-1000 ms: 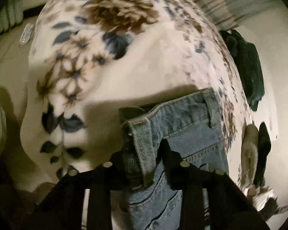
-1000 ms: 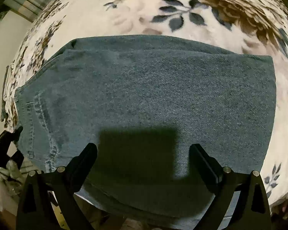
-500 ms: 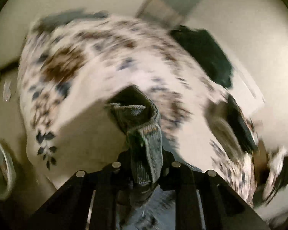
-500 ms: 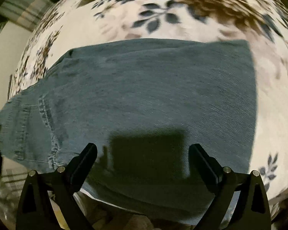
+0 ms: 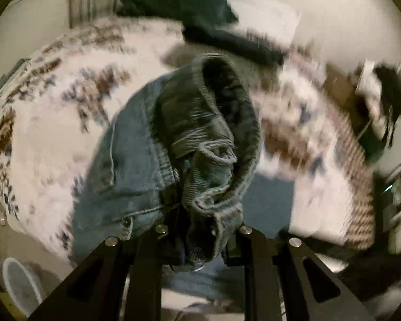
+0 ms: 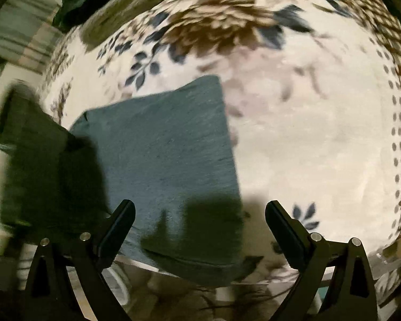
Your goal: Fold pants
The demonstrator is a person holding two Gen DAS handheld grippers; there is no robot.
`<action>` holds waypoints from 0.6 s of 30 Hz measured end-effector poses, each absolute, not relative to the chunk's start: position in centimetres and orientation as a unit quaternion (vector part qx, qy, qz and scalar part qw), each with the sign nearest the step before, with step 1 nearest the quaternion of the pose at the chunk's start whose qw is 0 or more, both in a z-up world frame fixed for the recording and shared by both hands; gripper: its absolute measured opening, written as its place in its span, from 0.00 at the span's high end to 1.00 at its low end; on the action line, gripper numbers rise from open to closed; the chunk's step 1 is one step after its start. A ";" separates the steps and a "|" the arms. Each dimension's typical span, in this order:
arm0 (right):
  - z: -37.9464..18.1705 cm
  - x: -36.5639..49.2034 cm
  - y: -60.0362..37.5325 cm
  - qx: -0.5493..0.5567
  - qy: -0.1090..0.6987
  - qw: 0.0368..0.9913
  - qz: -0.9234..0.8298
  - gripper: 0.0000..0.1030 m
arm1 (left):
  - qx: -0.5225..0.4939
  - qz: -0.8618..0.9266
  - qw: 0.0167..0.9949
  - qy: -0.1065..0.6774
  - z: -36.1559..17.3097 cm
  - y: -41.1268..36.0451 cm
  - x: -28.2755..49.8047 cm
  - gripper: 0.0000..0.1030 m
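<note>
Jeans [image 5: 136, 160]: waistband end bunched and lifted off the bed, belt loop and button visible in the left wrist view. The rest of the denim [image 6: 168, 165] lies flat on the floral blanket [image 6: 307, 147], near the bed's near edge, its lower hem overhanging that edge slightly.

Left gripper [image 5: 200, 230]: jaws drawn together, clamped on the waistband fabric, which spills up and over between them. Picture smeared, so detail of the bite is uncertain.

Right gripper [image 6: 200, 222]: jaws wide apart, holding nothing, poised above the flat denim at the near edge. A dark blurred mass at the left of this view, cannot tell what it is.

Step in hand, by judgement: carrying the waist end over to lay it onto the flat part, a crosswise fold.

Next move calls for lowering the waistband square to the flat layer's edges before release; right gripper could pin or smooth the lower layer.

Beyond: dark clothing [image 5: 200, 10] heaped at the bed's far edge.
</note>
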State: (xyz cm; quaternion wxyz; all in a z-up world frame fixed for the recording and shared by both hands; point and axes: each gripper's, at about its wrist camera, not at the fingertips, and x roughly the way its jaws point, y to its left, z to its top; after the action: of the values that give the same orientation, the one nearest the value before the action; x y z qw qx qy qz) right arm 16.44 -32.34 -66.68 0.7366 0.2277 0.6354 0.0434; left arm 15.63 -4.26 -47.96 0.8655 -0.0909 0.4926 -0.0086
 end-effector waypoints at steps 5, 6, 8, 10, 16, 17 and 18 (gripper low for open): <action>-66.2 17.1 -34.2 0.268 0.621 0.733 0.073 0.03 | -0.027 0.022 0.825 0.565 -49.7 -5.7 16.6 0.66; -66.2 17.4 -34.1 0.277 0.618 0.731 0.082 0.03 | -0.032 0.015 0.822 0.569 -49.5 -5.4 16.4 0.55; -66.2 18.2 -32.8 0.302 0.612 0.724 0.103 0.03 | -0.041 0.014 0.817 0.575 -48.9 -4.6 15.9 0.41; -66.5 19.0 -31.6 0.323 0.610 0.713 0.123 0.03 | -0.041 0.014 0.818 0.573 -48.2 -4.2 15.3 0.29; -67.5 21.1 -26.8 0.332 0.619 0.686 0.191 0.02 | -0.028 0.053 0.825 0.561 -46.6 -1.3 15.2 0.26; -67.9 21.4 -25.9 0.325 0.624 0.682 0.199 0.02 | -0.021 0.071 0.820 0.567 -47.1 -0.6 15.6 0.26; -68.3 21.8 -25.2 0.318 0.628 0.681 0.203 0.01 | -0.017 0.091 0.815 0.572 -47.7 0.2 16.1 0.26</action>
State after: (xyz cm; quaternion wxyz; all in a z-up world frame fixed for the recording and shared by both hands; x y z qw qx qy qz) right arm 21.82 -25.16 -68.33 0.6809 0.3180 0.6279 0.2026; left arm 16.06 0.24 -47.65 0.8148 -0.0172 0.5723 0.0909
